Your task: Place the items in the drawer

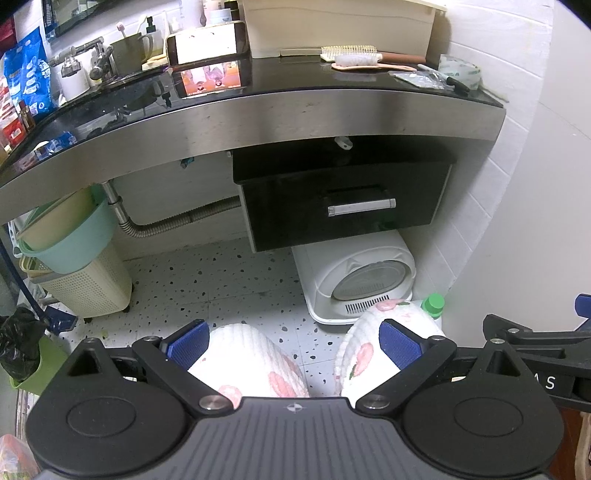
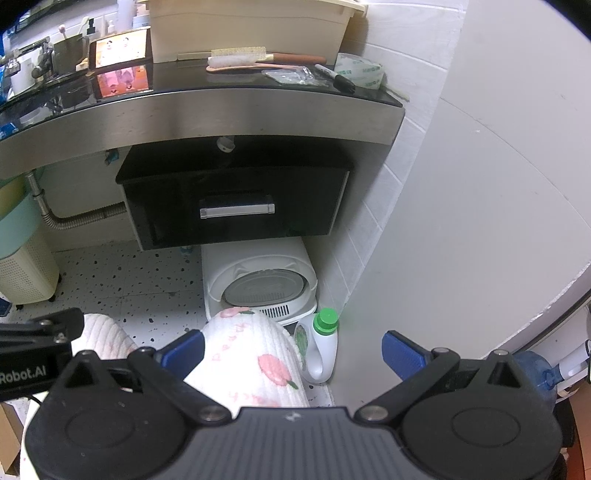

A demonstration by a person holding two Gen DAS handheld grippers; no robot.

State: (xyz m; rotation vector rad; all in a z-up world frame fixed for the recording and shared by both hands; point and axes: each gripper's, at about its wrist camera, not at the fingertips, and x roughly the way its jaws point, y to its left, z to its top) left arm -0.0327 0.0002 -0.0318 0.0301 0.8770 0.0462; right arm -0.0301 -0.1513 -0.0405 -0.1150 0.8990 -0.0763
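Down low, the left gripper (image 1: 295, 341) hangs with its blue pads spread wide and nothing between them; behind the gap show the person's knees in white pyjamas with pink peaches (image 1: 258, 362). Likewise the right gripper (image 2: 293, 350) stands wide open and holds nothing, one knee (image 2: 251, 350) showing past its left finger. Just beyond it a white bottle with a green cap (image 2: 321, 343) stands on the speckled floor (image 2: 129, 280) against the wall, beside a white litter box (image 2: 258, 280).

Above the litter box hangs the black drawer (image 2: 236, 199), closed, its silver handle (image 2: 236, 210) facing both grippers and well apart from them. Over it runs the dark counter (image 2: 221, 107) with a steel front edge. On the counter's right end lie the brushes (image 2: 240, 59), a clear plastic bag (image 2: 291, 75), a black marker (image 2: 334, 79) and a roll of tape (image 2: 360, 70). Further left a phone (image 2: 120, 48) leans upright, screen lit, with a cream bin (image 2: 251, 26) behind the brushes.
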